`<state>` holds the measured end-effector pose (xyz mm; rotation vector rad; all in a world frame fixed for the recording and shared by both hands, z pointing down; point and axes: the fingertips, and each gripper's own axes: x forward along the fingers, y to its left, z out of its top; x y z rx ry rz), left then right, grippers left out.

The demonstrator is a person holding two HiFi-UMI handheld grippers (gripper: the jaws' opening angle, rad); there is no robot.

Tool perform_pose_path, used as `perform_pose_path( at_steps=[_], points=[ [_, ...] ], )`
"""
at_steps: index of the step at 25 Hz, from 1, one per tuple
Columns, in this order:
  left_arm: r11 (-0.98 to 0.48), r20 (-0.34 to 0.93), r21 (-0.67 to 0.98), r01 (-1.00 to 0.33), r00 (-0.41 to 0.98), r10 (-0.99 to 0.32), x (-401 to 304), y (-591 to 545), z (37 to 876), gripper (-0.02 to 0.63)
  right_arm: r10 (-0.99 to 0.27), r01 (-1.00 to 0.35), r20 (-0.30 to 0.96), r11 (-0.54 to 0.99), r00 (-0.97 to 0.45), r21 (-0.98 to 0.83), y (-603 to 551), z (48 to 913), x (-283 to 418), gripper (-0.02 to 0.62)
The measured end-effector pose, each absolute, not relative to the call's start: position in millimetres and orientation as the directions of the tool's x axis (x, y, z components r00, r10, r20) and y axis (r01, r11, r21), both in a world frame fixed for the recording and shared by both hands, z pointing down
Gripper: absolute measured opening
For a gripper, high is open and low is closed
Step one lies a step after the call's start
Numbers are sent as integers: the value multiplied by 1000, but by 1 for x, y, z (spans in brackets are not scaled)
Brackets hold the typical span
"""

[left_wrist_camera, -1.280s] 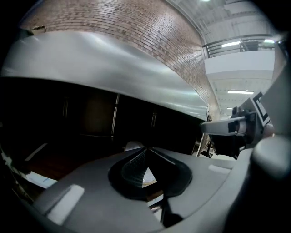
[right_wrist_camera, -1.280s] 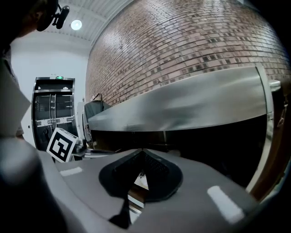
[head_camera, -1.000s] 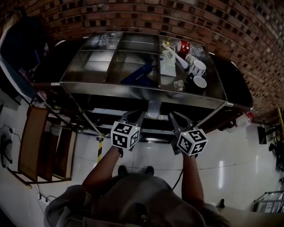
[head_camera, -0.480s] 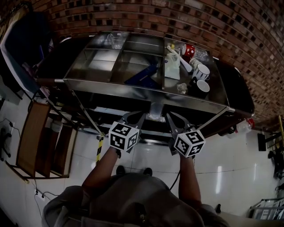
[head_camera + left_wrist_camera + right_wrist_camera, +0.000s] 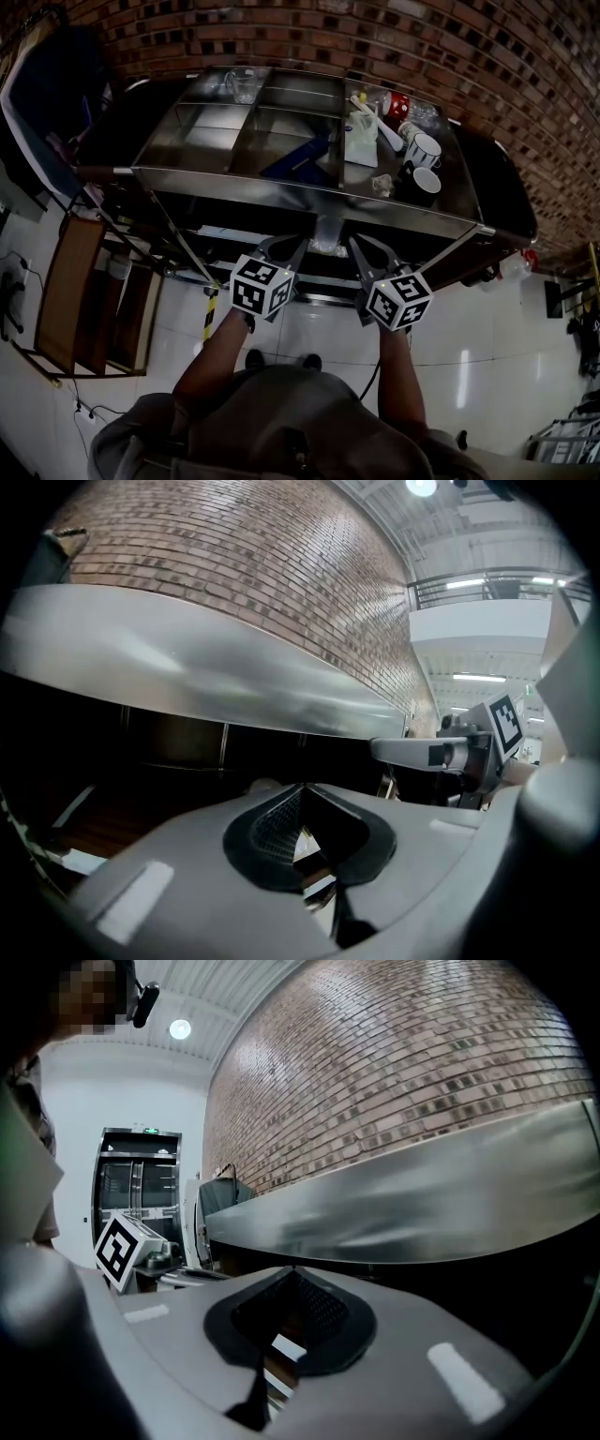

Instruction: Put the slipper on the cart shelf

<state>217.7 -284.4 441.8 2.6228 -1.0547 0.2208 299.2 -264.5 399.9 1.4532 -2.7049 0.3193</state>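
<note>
Cart (image 5: 309,193) before the brick wall (image 5: 394,42): slipper (image 5: 302,161) in the middle top compartment, glass jug (image 5: 242,84) back left, two mugs (image 5: 424,150) at the right end; left hand-held gripper (image 5: 298,242) and right hand-held gripper (image 5: 356,244) side by side before its front edge

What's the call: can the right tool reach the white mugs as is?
Probably not directly: the right tool sits shut below the cart's front rim; the mugs stand inside the top tray. It'd have to rise over the rim first.
</note>
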Motion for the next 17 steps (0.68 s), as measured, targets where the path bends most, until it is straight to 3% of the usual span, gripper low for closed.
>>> perform_pose_path(
  at_steps=[17],
  points=[
    [-682, 284, 231, -694, 718, -635, 222, -283, 452, 8, -819, -829, 138, 538, -557, -155, -266, 399, 299, 0]
  ],
)
